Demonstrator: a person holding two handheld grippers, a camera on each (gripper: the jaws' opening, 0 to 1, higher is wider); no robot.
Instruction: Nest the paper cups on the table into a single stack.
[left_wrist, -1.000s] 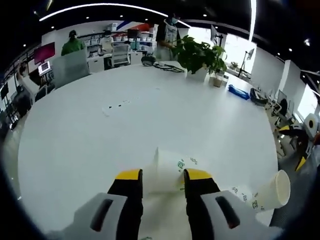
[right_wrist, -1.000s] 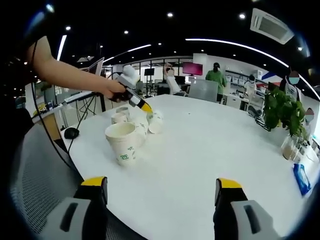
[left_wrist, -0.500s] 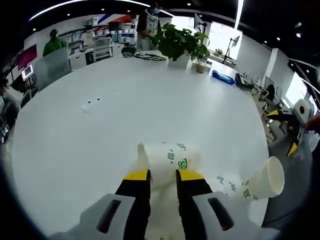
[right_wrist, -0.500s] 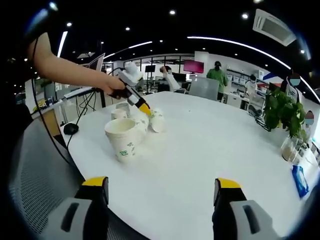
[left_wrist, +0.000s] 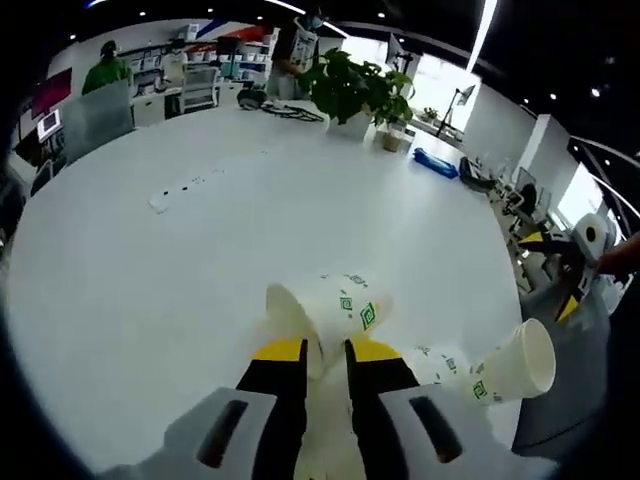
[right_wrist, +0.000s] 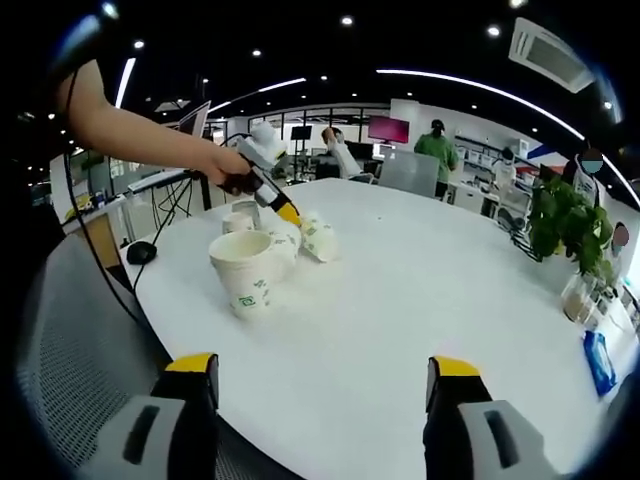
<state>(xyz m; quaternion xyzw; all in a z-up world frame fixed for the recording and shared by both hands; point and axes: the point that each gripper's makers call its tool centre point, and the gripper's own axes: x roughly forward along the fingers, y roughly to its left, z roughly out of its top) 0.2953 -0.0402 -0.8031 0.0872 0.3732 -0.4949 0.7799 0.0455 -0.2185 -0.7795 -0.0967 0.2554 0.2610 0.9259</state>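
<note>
In the left gripper view my left gripper (left_wrist: 326, 350) is shut on a white paper cup (left_wrist: 335, 305) with green marks; the cup is tilted, its mouth toward the left. A second cup (left_wrist: 498, 372) lies on its side at the right, on the white table (left_wrist: 200, 250). The right gripper view shows that left gripper (right_wrist: 287, 213) in a hand, holding the tilted cup (right_wrist: 318, 238) just above the table (right_wrist: 400, 300). In front of it is another cup (right_wrist: 245, 275), mouth toward the camera, with more cups (right_wrist: 238, 218) behind. My right gripper (right_wrist: 322, 372) is open, off the near table edge.
A potted plant (left_wrist: 352, 88) and a blue pack (left_wrist: 436, 163) stand at the table's far side; they are also the plant (right_wrist: 566, 232) and pack (right_wrist: 600, 358) at the right. A grey mesh chair (right_wrist: 70, 330) is beside the near edge. People sit and stand far behind.
My left gripper's jaws have drawn together on the cup, and the cup has tipped up so its mouth shows. The right gripper has stayed open and still.
</note>
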